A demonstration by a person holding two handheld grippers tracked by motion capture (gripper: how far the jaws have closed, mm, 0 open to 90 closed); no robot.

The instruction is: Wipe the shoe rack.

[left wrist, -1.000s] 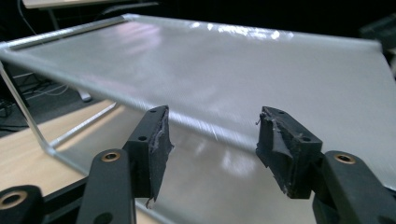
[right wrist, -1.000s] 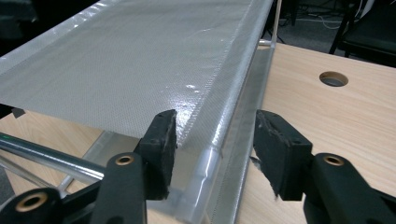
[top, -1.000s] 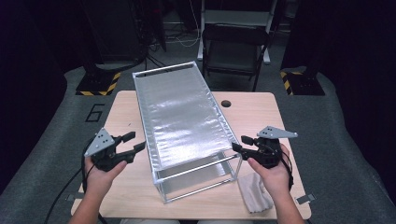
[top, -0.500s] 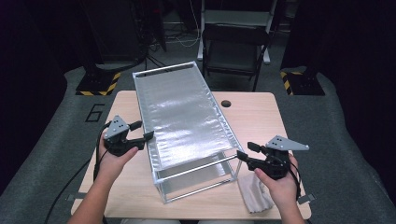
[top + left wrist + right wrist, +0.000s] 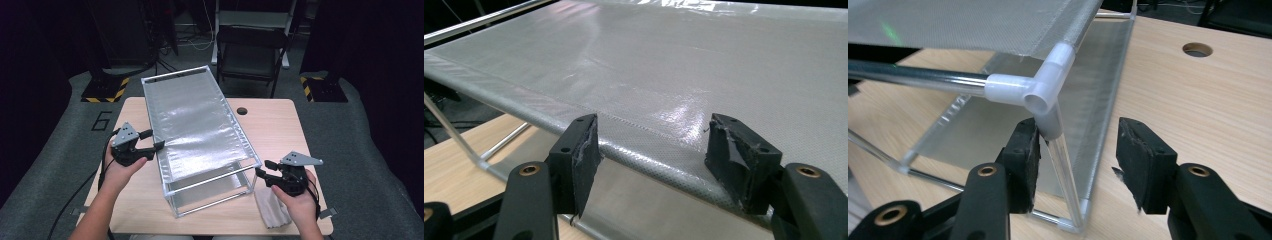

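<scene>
So there's a light wooden table [image 5: 280, 130] with a round cable hole [image 5: 242, 110] near its far edge, and most of the middle is taken up by a long two-tier rack of thin silver metal tubes with shiny grey mesh shelves [image 5: 197, 127], running from the near edge back toward the far-left corner and sitting a bit skewed to the table edges. A small crumpled pale grey cloth [image 5: 270, 207] lies at the near edge, just right of the rack's near-right corner. The person's left gripper [image 5: 154, 141] is up at the rack's left long side, jaws spread wide on either side of the top shelf's hem; in the left gripper view the pads aren't pressing on the fabric edge [image 5: 649, 150], so nothing's gripped there. The right gripper [image 5: 263, 168] is at the near-right corner of the rack. Its jaws have just been closing, and in the right gripper view the corner's upright post [image 5: 1064, 165], just below the white plastic corner joint [image 5: 1040, 95], stands between them, right against one pad, with a clear gap to the other, so not clamped yet.
</scene>
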